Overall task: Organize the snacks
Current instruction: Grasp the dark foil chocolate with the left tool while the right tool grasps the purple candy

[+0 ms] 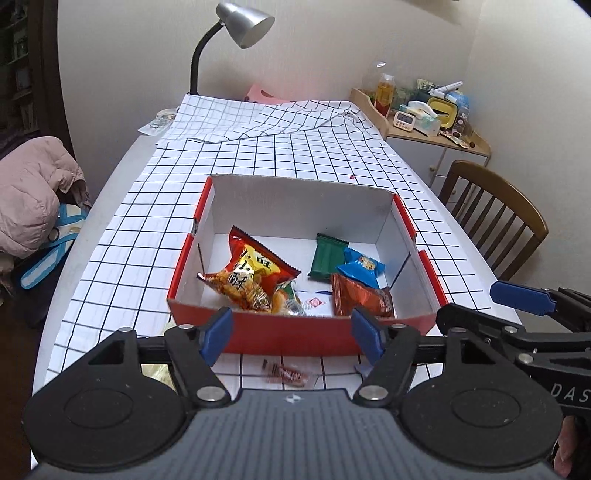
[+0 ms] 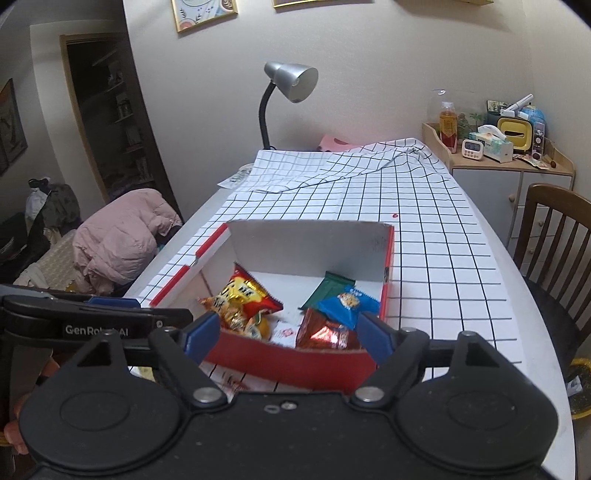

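We saw a shallow red cardboard box with a plain white inside [image 1: 295,199] [image 2: 310,243] sitting on the checked white cloth [image 1: 280,155] [image 2: 424,206] that covered the pale oval counter [image 1: 110,173] [image 2: 532,314]. The cloth was thin and smooth, printed with a dark grid, and its far end was folded back in loose creases.

Inside the box lay the snacks. A crinkly red and gold foil snack bag [image 1: 255,273] [image 2: 243,295] rested against the left side, its edges saw-toothed. A flat dark green wrapper [image 1: 327,256] [image 2: 325,288] lay toward the back right, and a small glossy blue packet [image 1: 360,267] [image 2: 347,304] partly overlapped it. A shiny brown-red foil packet [image 1: 360,297] [image 2: 323,332] sat against the near wall, touching the blue one. One small clear-wrapped red candy [image 1: 286,373] lay outside on the cloth, just in front of the box.

The left gripper [image 1: 291,332] hovered at the box's near wall with its blue-padded jaws spread wide and nothing between them. The right gripper [image 2: 286,332] hung beside it, jaws likewise wide apart and bare.

At the counter's far end stood a silver metal desk lamp on a black bendy neck [image 1: 236,29] [image 2: 291,85]. A brown wooden slatted chair [image 1: 495,214] [image 2: 554,236] stood to the right.
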A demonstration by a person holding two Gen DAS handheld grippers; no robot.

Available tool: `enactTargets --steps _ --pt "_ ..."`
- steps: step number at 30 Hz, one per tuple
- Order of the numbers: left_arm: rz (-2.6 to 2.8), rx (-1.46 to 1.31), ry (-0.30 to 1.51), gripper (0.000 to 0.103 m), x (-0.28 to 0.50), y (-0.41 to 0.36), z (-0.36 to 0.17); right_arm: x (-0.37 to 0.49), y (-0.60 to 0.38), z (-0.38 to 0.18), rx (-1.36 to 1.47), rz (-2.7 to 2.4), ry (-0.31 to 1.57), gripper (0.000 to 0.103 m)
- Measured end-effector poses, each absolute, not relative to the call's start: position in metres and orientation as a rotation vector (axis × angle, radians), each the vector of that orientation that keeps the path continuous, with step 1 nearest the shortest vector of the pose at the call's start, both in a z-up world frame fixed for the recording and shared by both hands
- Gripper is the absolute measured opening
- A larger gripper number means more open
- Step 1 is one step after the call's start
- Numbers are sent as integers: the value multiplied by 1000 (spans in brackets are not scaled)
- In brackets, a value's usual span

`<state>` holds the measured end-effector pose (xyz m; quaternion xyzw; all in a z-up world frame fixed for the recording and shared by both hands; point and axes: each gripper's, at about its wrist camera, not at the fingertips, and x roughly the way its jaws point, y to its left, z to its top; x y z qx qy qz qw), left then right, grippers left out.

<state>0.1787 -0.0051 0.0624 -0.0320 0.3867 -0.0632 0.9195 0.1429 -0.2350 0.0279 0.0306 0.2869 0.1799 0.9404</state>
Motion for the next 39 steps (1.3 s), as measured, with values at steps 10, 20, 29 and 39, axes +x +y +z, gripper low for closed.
enactTargets --steps 10,20,29,39 --pt "-137 -88 832 75 155 -2 40 121 -243 8 78 380 607 103" --pt "-142 -81 914 75 149 -15 -4 119 -249 -35 82 359 700 103" --pt "-127 -82 993 75 156 -27 -35 126 -250 -66 47 343 773 96" --pt "-83 -93 1026 75 169 -34 -57 138 -246 -93 -8 332 829 74"
